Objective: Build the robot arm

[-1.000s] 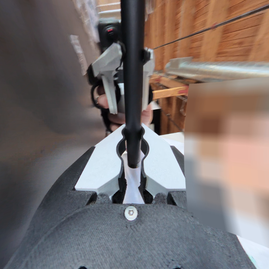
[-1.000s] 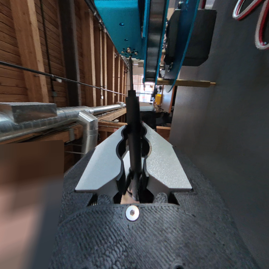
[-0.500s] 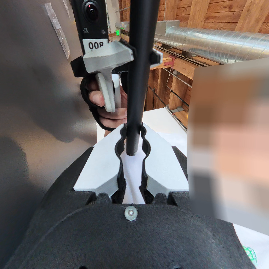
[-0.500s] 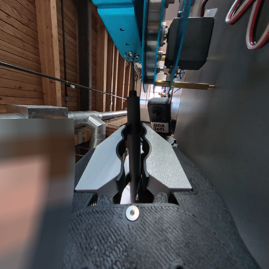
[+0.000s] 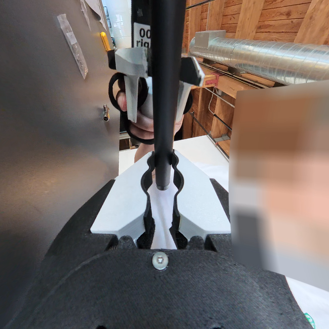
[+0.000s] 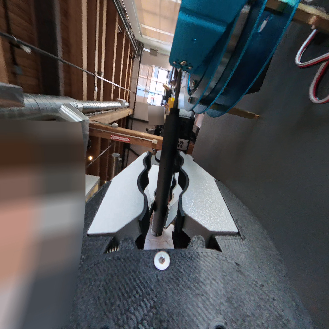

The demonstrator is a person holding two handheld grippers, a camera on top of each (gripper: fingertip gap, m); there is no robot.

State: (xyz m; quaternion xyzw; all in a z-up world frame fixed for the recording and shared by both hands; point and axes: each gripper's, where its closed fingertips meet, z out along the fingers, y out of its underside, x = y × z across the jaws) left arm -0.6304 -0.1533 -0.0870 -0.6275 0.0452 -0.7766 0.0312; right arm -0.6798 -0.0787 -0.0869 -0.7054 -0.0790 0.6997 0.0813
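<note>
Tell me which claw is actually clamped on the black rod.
The left claw: its tips pinch the rod near its end. The right claw stands open, with gaps either side of the rod.

Silver duct, grey panel, teal bracket.

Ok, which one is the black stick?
Find the big grey panel on the left of the left wrist view. Just right of it, the black stick runs up the middle, pinched at the left tool's tips. Unlike the shiny ribbed duct, it is thin, smooth, black.
</note>
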